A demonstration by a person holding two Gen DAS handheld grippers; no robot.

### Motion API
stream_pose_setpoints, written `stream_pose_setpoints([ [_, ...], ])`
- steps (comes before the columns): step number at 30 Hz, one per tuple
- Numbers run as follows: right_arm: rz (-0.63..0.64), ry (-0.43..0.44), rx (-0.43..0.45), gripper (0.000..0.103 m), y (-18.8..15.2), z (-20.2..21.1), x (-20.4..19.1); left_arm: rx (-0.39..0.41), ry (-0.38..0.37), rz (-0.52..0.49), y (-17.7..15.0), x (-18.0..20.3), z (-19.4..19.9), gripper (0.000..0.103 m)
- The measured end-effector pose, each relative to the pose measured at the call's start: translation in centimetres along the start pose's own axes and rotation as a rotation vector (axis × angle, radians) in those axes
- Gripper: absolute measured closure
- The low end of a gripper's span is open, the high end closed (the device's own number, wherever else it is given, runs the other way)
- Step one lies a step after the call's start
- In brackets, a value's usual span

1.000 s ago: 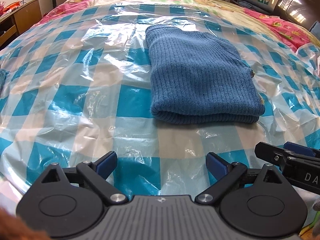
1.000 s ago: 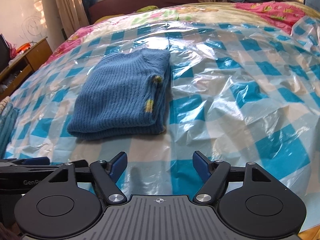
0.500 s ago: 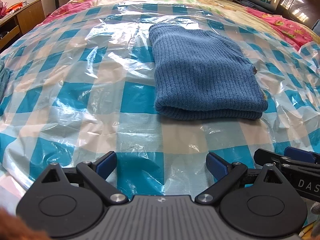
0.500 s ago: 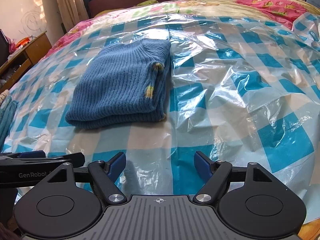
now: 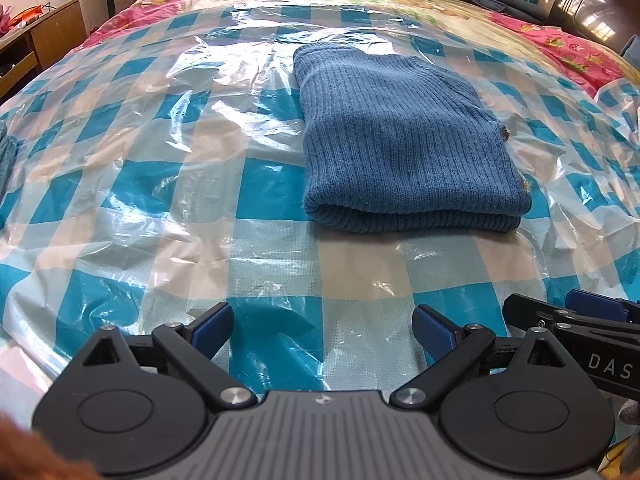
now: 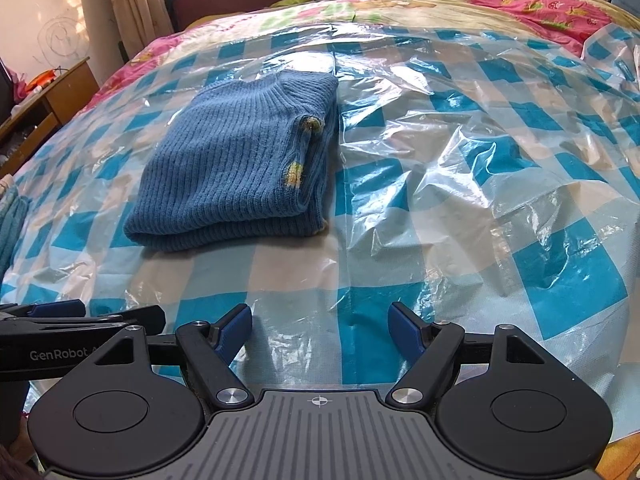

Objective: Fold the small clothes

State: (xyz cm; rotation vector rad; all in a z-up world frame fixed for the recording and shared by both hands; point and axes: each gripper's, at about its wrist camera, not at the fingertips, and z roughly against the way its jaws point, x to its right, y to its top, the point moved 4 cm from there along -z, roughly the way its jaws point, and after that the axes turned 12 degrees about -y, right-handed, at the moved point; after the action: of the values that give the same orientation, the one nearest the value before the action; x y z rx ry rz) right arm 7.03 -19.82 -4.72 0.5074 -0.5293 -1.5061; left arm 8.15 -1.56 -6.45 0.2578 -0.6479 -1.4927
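A blue ribbed knit sweater (image 5: 404, 140) lies folded into a neat rectangle on the plastic-covered bed, with small yellow-green patches on its right edge (image 6: 295, 172). In the right wrist view the same sweater (image 6: 236, 164) sits left of centre. My left gripper (image 5: 322, 330) is open and empty, well short of the sweater's near fold. My right gripper (image 6: 320, 330) is also open with nothing between its fingers, near the bed's front edge and to the right of the sweater. Each gripper shows at the edge of the other's view.
A blue-and-white checked sheet under crinkled clear plastic (image 5: 160, 184) covers the bed. A pink floral bedspread (image 6: 540, 12) lies beyond it. A wooden desk (image 5: 44, 44) stands at the left. Another teal cloth (image 6: 12, 224) peeks in at the far left.
Both grippers have drawn back slightly and tilted, so the sweater sits a bit farther off. The sweater has not moved, and both grippers stayed open.
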Motion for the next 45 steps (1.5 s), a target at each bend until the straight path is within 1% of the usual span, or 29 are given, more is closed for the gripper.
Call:
stream_pose_setpoints([
  [7,0.002,-0.001,0.001,0.027,-0.03,0.04,0.02,0.002,-0.013,0.004,-0.02,0.06,0.14,0.002],
  [22,0.001,-0.003,-0.003,0.027,-0.17,0.1,0.07,0.003,0.006,-0.003,-0.03,0.09,0.25,0.0],
  [35,0.002,-0.006,-0.004,0.027,-0.27,0.08,0.01,0.018,-0.015,0.001,-0.05,0.28,0.62,0.0],
  [45,0.005,0.0,-0.003,0.027,-0.32,0.18,-0.03,0.007,0.006,0.008,-0.14,-0.01,0.3,0.0],
])
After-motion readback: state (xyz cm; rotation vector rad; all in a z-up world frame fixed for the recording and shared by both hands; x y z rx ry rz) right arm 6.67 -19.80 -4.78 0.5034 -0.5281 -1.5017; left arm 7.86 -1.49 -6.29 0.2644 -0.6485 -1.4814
